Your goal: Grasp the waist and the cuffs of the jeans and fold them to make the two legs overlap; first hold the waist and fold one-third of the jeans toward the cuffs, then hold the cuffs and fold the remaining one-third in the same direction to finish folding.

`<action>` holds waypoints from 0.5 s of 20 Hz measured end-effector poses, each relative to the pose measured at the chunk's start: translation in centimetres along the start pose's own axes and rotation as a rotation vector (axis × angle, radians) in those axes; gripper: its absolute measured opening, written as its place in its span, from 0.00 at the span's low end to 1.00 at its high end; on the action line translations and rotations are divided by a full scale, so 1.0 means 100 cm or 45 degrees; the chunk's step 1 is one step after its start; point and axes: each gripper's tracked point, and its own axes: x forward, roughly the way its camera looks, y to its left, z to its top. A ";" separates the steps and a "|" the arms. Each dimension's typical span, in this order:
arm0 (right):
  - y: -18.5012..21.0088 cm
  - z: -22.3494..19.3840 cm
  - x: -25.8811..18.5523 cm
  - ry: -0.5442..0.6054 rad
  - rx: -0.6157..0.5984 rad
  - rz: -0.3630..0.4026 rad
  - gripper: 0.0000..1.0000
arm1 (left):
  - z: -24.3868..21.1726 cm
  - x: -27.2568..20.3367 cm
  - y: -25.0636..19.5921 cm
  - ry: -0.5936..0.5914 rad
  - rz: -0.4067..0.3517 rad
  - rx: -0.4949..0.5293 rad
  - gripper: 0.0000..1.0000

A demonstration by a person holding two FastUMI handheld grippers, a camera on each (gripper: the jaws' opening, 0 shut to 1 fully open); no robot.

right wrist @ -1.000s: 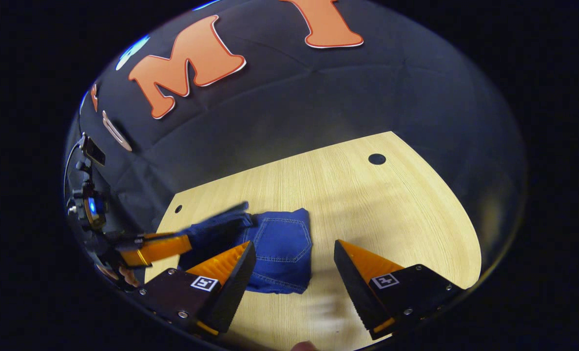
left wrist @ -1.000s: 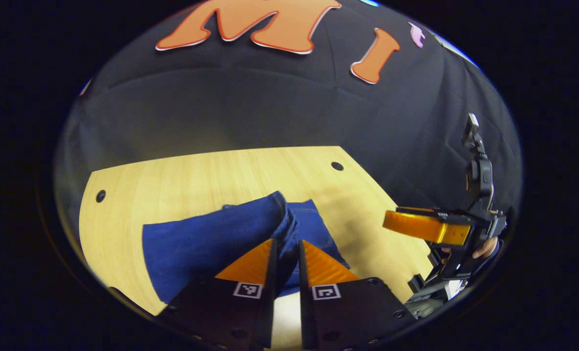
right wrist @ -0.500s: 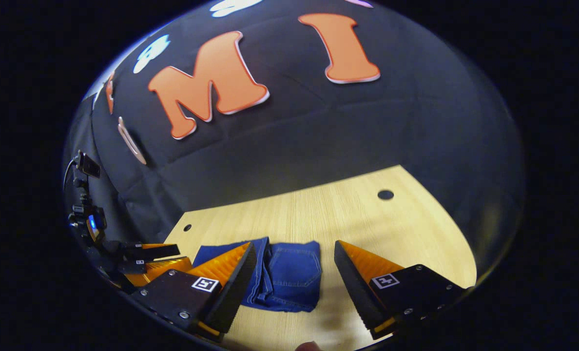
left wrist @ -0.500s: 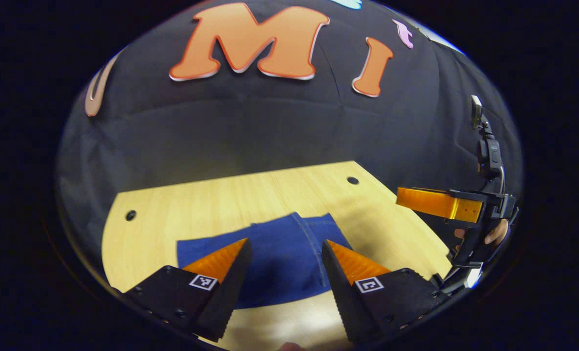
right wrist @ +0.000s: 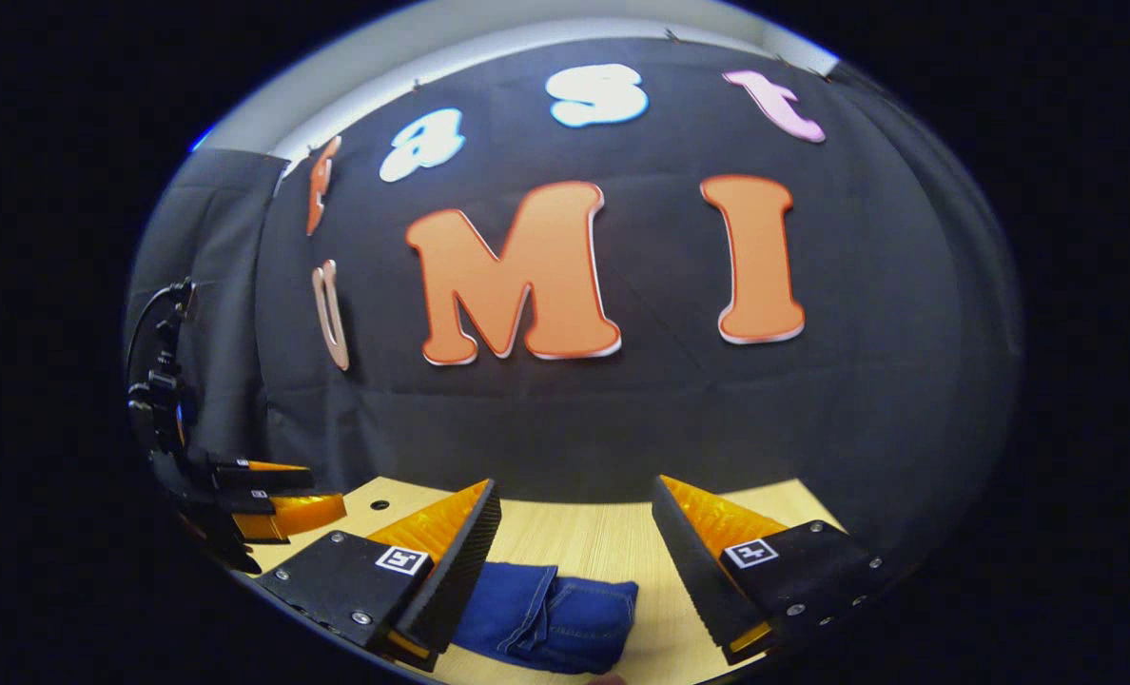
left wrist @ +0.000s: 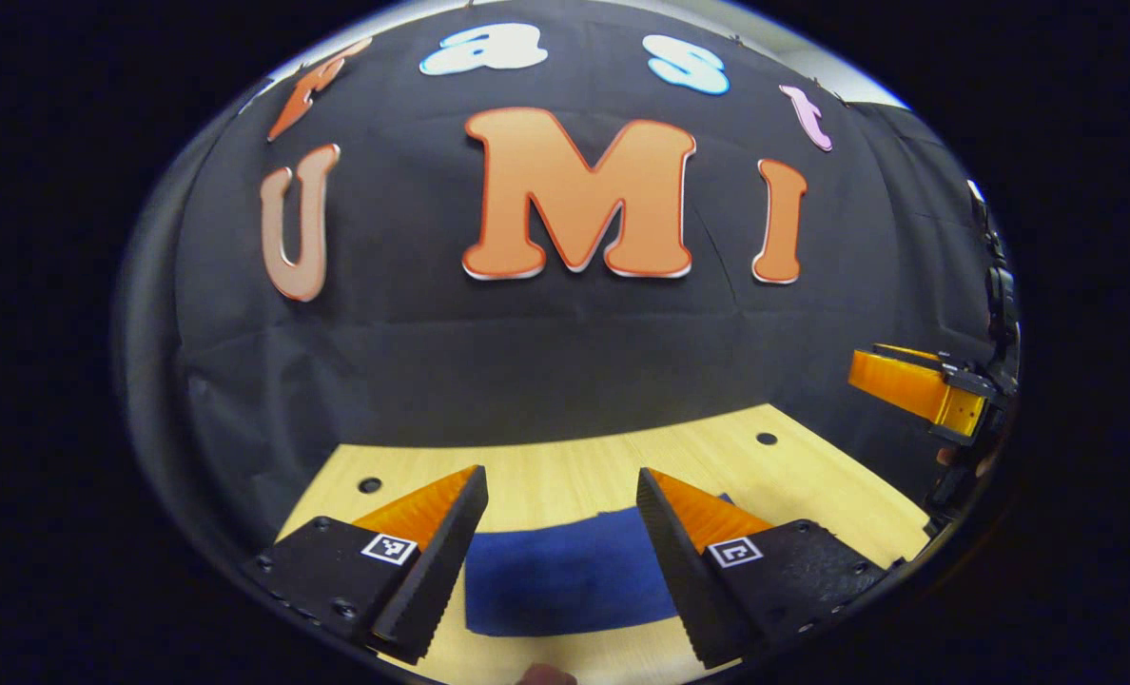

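- While the jeans [left wrist: 565,578] lie folded into a compact blue bundle on the wooden table [left wrist: 812,480], both tools hang above them, holding nothing.
- Seen from the left gripper view, the left gripper [left wrist: 561,518] has its two fingers spread wide apart, with the flat blue denim lying on the table between and below them.
- Off at the right edge of that view, the right gripper [left wrist: 917,385] shows side-on, well apart from the jeans.
- Seen from the right gripper view, the right gripper [right wrist: 574,528] is likewise spread wide, nothing between its fingers.
- Below its left finger the jeans [right wrist: 546,618] rest on the table [right wrist: 584,542], layered edges and a seam showing at the bundle's near side.
- At the left edge of that view sits the left gripper [right wrist: 275,495], its orange fingers parted.
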 end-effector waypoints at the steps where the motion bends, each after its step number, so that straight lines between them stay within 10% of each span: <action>1: 0.005 0.006 -0.006 -0.033 -0.030 0.011 0.97 | 0.011 -0.008 0.004 -0.058 0.035 0.018 0.95; 10: 0.030 0.023 -0.033 -0.173 -0.219 0.048 0.97 | 0.025 -0.042 0.011 -0.193 0.153 0.055 0.97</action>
